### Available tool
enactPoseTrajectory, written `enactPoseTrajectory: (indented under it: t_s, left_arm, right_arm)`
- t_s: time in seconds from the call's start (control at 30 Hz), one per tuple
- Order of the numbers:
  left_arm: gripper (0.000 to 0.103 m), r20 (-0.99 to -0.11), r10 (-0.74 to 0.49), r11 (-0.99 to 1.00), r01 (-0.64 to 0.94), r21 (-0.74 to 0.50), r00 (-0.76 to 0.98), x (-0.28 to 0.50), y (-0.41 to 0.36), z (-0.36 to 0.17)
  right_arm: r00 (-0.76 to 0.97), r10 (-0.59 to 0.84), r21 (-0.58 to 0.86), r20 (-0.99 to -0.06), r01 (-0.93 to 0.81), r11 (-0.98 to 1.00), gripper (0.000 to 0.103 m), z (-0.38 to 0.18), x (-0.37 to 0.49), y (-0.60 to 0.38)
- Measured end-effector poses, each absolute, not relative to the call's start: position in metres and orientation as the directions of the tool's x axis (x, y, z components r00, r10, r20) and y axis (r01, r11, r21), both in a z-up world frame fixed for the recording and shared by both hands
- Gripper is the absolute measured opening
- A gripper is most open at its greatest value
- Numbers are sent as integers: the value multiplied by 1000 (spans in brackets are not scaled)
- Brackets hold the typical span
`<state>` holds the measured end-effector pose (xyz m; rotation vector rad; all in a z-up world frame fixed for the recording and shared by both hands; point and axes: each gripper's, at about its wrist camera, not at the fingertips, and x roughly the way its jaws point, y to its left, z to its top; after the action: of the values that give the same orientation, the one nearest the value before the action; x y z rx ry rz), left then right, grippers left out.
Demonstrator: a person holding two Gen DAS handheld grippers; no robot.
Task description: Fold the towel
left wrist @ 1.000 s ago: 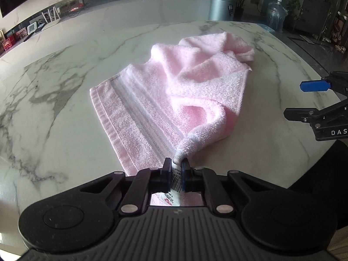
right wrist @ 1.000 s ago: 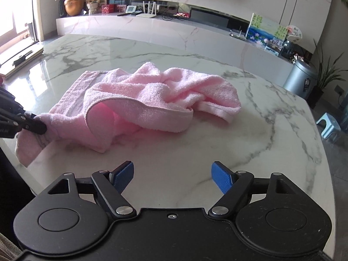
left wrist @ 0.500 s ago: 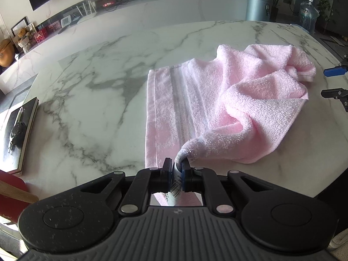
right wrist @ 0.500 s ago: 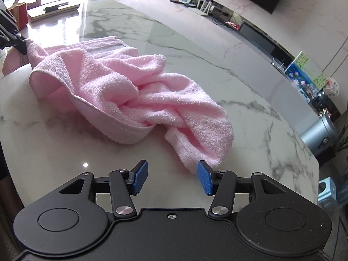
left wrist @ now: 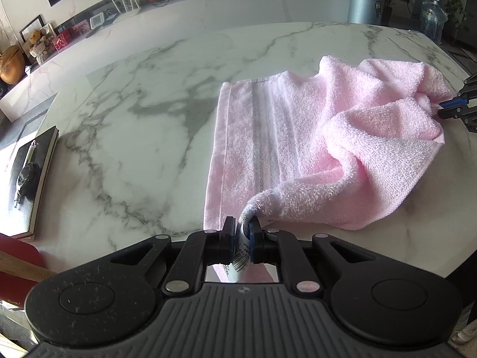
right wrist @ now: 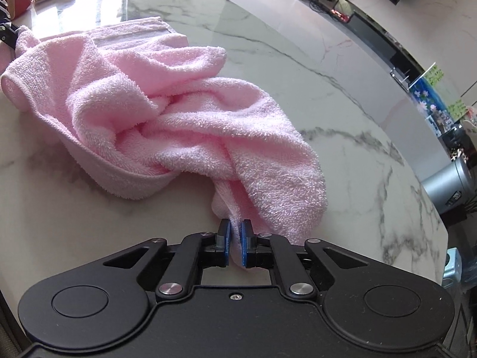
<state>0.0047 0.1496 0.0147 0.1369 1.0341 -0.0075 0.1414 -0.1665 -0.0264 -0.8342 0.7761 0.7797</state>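
Pinching pink towel (left wrist: 342,137) corners, both grippers clamped.

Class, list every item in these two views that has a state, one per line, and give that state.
Towel: crumpled, not folded, lying on the table, one striped end flat.
Left hand-held gripper: shut on a towel corner with its label.
Right hand-held gripper: shut on the towel's opposite end.
Book: closed, flat at the table edge, a pen and a dark object on top.
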Motion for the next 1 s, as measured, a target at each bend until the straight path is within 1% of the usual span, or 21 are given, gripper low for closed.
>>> enactPoseTrajectory:
  t_s: [0.17, 0.27, 0.43, 0.5, 0.67, 0.77, 0.87, 0.9, 0.97, 1.0]
  left_arm:
    - [8, -850, 89, 989, 53, 136, 519, 8, 161, 22]
    - [8, -845, 117, 987, 35, 159, 522, 8, 169, 25]
    - [8, -844, 129, 986, 19, 163, 520, 7, 177, 27]
    - [8, -848, 133, 986, 18, 165, 514, 6, 176, 25]
    - [8, -853, 140, 985, 20, 173, 504, 5, 174, 20]
    - [8, -851, 146, 984, 18, 180, 504, 5, 175, 22]
    - [8, -850, 156, 982, 17, 190, 504, 5, 176, 24]
    - [8, -849, 159, 981, 18, 194, 503, 5, 176, 24]
    - [8, -849, 162, 980, 19, 199, 503, 5, 176, 25]
    - [8, -850, 163, 980, 20, 200, 501, 5, 176, 24]
  right_arm:
    - [542, 211, -383, -814, -772, 507, 4, -5, 151, -201]
    - [593, 139, -434, -793, -710, 555, 4, 6, 161, -228]
    - [652, 5, -494, -758, -579, 649, 3, 16, 187, -271]
    - [656, -28, -500, -754, -547, 671, 4, 16, 195, -282]
    - [646, -41, -496, -762, -541, 680, 4, 10, 197, -293]
    - [621, 24, -439, -783, -580, 686, 6, 11, 194, -290]
    - [614, 81, -406, -785, -609, 682, 16, 18, 186, -283]
    - [621, 93, -408, -778, -613, 676, 23, 22, 183, -281]
    - [628, 147, -395, -764, -636, 663, 28, 30, 176, -276]
    - [623, 175, -380, -762, -649, 659, 34, 34, 174, -273]
